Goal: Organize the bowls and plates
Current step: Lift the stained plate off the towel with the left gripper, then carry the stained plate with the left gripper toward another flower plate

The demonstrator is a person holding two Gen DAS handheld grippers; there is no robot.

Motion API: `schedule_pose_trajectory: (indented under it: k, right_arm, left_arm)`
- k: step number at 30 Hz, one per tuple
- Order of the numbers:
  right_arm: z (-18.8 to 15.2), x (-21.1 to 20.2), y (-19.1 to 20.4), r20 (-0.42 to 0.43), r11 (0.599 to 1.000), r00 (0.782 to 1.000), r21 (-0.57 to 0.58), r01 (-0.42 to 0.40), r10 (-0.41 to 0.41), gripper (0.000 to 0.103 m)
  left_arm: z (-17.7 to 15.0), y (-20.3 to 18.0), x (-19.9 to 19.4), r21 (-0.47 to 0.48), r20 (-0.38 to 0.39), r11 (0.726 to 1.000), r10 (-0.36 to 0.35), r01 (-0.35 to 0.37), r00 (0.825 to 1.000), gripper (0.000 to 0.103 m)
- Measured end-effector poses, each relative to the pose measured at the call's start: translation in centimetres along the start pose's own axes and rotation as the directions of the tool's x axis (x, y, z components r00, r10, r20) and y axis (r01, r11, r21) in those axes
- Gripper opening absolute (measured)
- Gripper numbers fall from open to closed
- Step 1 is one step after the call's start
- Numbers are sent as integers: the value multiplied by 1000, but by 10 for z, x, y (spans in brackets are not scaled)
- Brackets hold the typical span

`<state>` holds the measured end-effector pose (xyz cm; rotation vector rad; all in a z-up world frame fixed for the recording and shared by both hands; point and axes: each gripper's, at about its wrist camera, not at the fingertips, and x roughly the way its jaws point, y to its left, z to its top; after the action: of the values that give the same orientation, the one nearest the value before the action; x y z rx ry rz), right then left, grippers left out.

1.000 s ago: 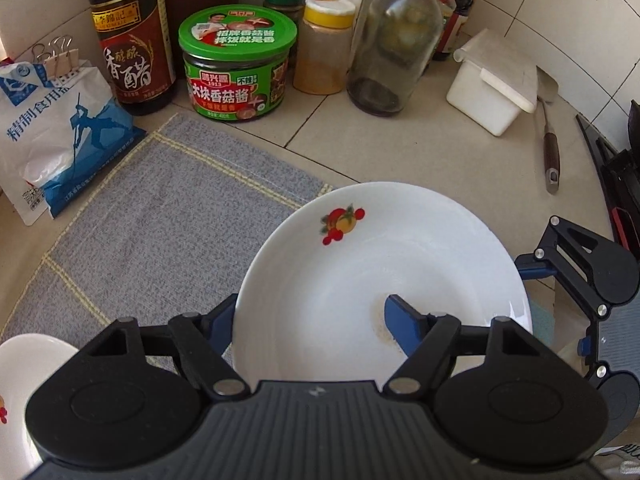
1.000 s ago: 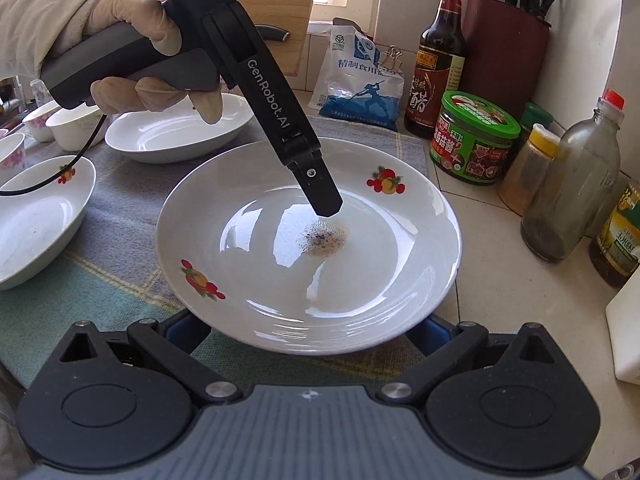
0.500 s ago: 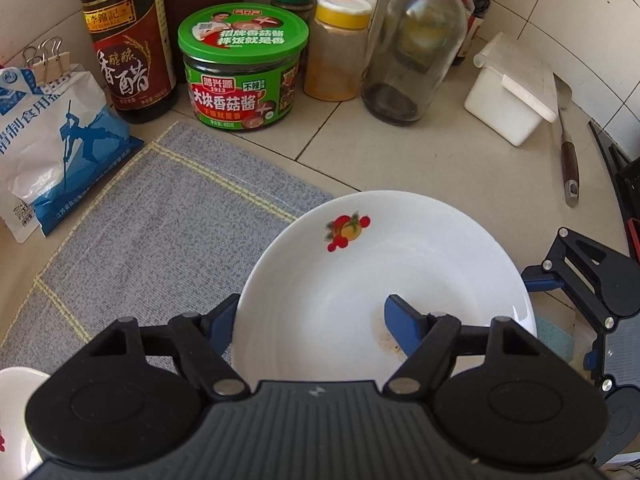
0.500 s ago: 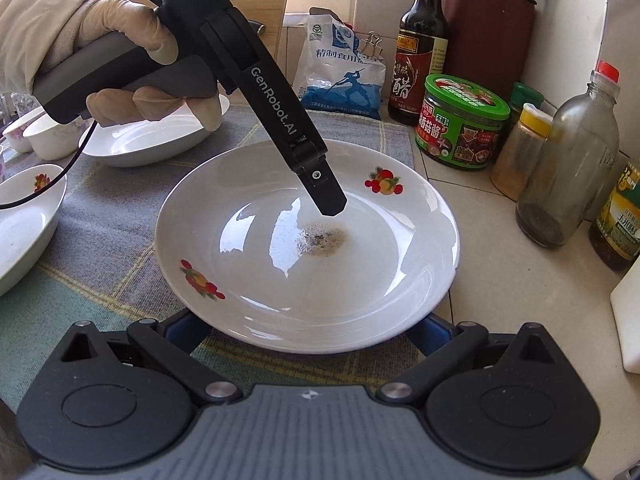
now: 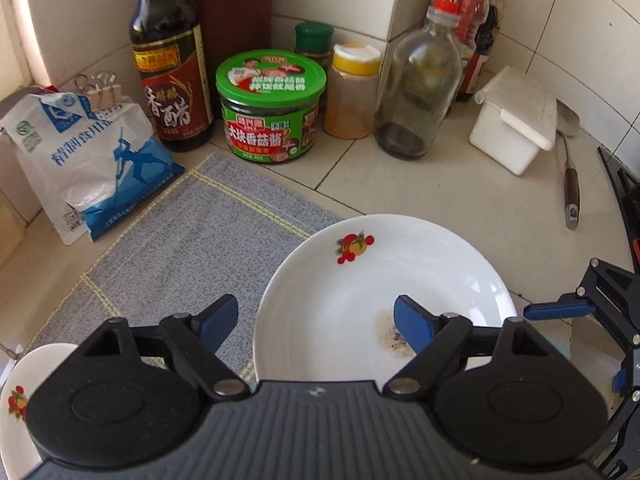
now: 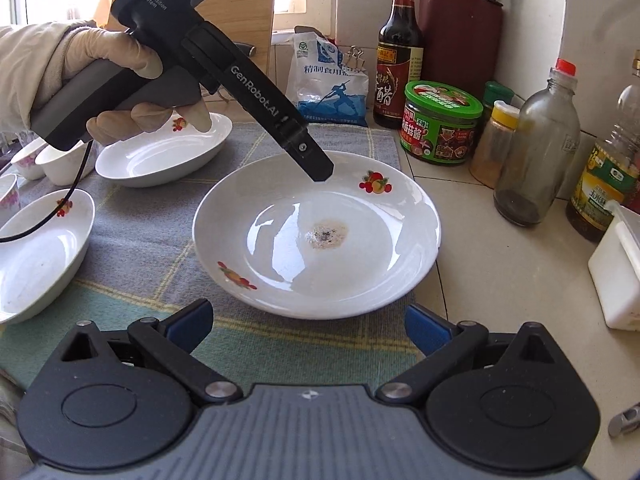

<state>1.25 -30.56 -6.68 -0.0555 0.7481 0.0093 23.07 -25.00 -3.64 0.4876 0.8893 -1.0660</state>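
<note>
The left gripper [image 5: 316, 318] is opening: a second ago its blue pads pinched the near-left rim of the white plate [image 5: 384, 280], one pad outside and one inside, and now the outer pad stands clear of the rim over the grey mat [image 5: 192, 232] while the inner pad hangs above the plate's well, beside the brown stain [image 6: 326, 234]. Neither pad presses the plate, though the rim lies between them. In the right wrist view the left gripper's tip has drawn back from the stain to a spot over the plate's far rim.

The right gripper [image 6: 308, 322] is spread wide; before, the plate's near edge sat between its blue fingers [image 6: 188, 322], and now the plate lies just beyond them, untouched, with a strip of mat showing in between.

The plate lies flat and face up. It is round, so it has no long axis; its fruit print [image 5: 354, 246] faces the green-lidded jar [image 5: 270, 106]. Most of the plate rests on the mat, and the side toward the jar and the clear glass bottle [image 5: 420, 80] overhangs onto the tiled counter [image 5: 460, 196]. Left of the plate on the mat sit two more white bowls [image 6: 164, 152], one behind the other, and small cups [image 6: 28, 158] beyond them. The gloved hand [image 6: 120, 80] grips the left gripper's handle above the farther bowl.
</note>
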Motion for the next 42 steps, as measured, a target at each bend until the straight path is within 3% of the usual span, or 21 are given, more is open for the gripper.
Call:
schedule_pose_trajectory:
  k: [7, 13, 22, 33, 38, 42]
  right_arm:
    - [-16, -29, 25, 50, 999, 998, -26, -23, 24, 103]
    - [-30, -42, 44, 66, 994, 994, -60, -86, 90, 103]
    - [-47, -51, 67, 55, 969, 977, -149, -197, 207, 103]
    - [-41, -41, 107, 28, 911, 938, -251, -327, 345, 103]
    - [-33, -24, 133, 15, 887, 927, -295, -355, 376, 103]
    - [-32, -10, 152, -1, 870, 920, -324, -372, 393, 103]
  left_arm:
    - [-33, -23, -61, -49, 96, 996, 82, -78, 992, 91]
    - [-80, -49, -99, -92, 117, 977, 200, -190, 973, 92]
    - [-157, -68, -133, -289, 48, 915, 305, -280, 951, 92]
    - [-208, -56, -168, -383, -26, 831, 426, -402, 904, 92]
    - [-220, -30, -174, -385, -63, 820, 434, -423, 899, 92]
    - [-228, -10, -174, -373, -85, 836, 402, -403, 912, 92]
